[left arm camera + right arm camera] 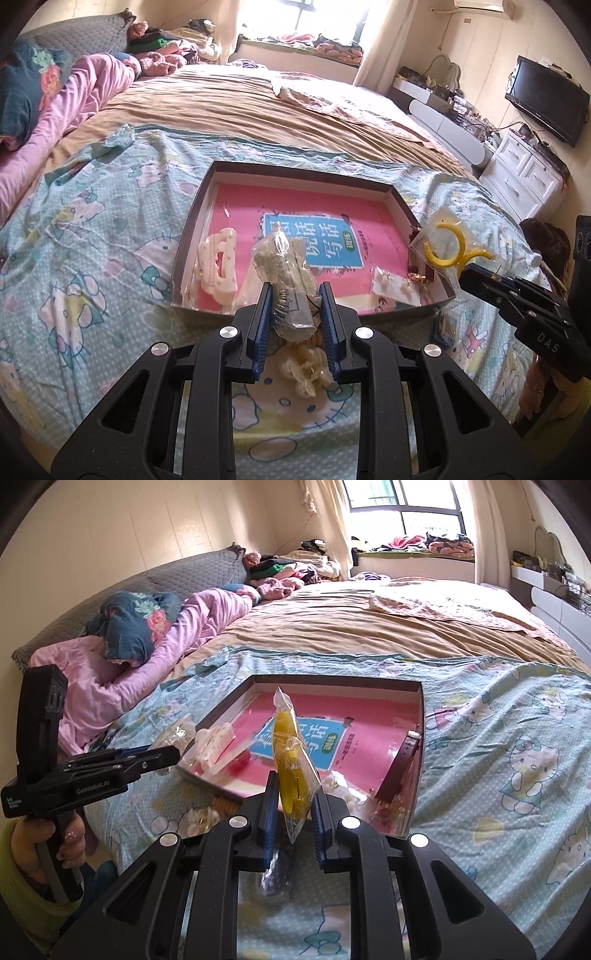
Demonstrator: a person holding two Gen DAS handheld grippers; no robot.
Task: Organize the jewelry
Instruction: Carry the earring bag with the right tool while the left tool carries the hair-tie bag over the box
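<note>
Bright daylight from blown-out window [303,18], fisheye bending at edges, sharp

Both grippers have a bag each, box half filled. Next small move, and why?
Probably carry the right gripper forward over the box and let go. It is shut on the bag with the yellow hoop, held above the near rim, and the pink floor beyond is bare. The left gripper is shut on its own clear bag, so it can follow.
</note>
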